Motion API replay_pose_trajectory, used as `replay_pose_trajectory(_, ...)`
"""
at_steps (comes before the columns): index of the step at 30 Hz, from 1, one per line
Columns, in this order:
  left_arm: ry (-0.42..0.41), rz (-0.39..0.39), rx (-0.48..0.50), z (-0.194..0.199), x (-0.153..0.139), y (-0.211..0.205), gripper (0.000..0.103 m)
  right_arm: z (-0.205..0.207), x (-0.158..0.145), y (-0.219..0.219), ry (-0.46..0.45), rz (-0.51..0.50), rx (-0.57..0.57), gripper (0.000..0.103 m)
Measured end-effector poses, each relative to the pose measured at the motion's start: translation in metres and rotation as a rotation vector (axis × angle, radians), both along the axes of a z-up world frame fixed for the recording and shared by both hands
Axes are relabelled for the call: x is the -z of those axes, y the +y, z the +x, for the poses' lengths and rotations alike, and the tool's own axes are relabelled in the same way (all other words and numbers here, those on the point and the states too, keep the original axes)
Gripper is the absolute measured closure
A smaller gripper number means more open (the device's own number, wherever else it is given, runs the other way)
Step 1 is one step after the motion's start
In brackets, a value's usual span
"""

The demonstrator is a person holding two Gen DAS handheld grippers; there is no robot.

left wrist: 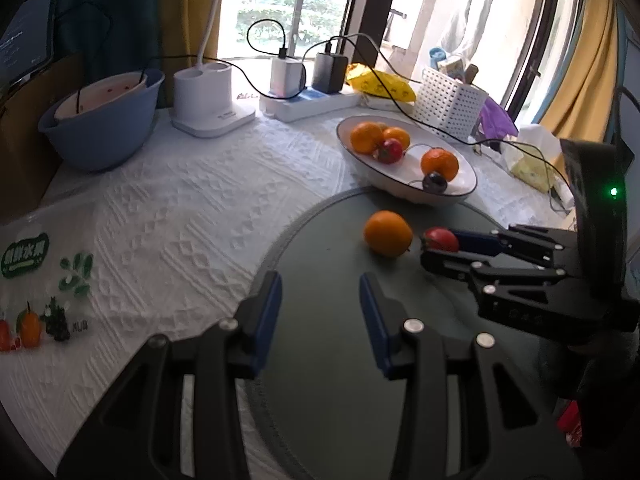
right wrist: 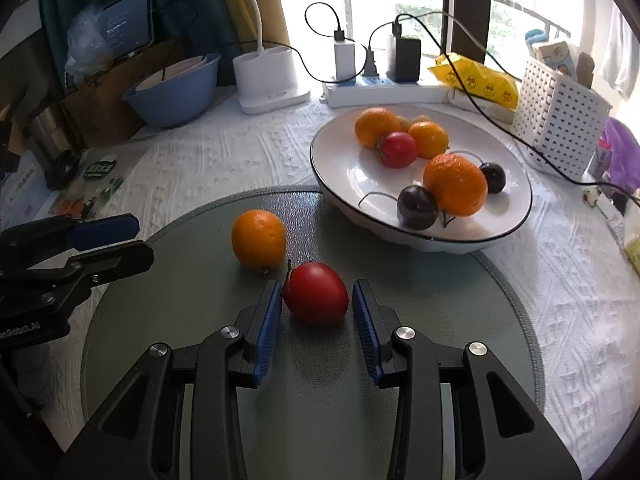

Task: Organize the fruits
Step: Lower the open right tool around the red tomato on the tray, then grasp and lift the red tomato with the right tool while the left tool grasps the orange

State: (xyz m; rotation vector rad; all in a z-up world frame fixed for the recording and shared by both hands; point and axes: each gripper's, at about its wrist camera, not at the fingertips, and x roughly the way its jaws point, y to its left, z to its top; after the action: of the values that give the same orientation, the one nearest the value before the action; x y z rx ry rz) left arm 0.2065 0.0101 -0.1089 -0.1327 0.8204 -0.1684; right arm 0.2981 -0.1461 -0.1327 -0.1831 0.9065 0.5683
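Printed bag (left wrist: 36, 280) cut off at left edge.

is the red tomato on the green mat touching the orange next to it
No, in the right wrist view the tomato lies clear of the orange, with bare mat showing between them.

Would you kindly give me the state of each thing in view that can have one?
Right gripper: open around tomato.
Tomato: on mat, not gripped.
Left gripper: open, empty.
Orange: loose on mat.
Bowl: holds fruit.
Chargers: plugged in.
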Motion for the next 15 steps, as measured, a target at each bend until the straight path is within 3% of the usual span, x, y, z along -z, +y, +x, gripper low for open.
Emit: replay_pose_trajectory(15, 0.005, 0.039, 0.067, 0.022, -0.006, -0.040, 0.061, -0.007, -0.005, -0.039, -0.010, 0.068, 0.049, 0.068)
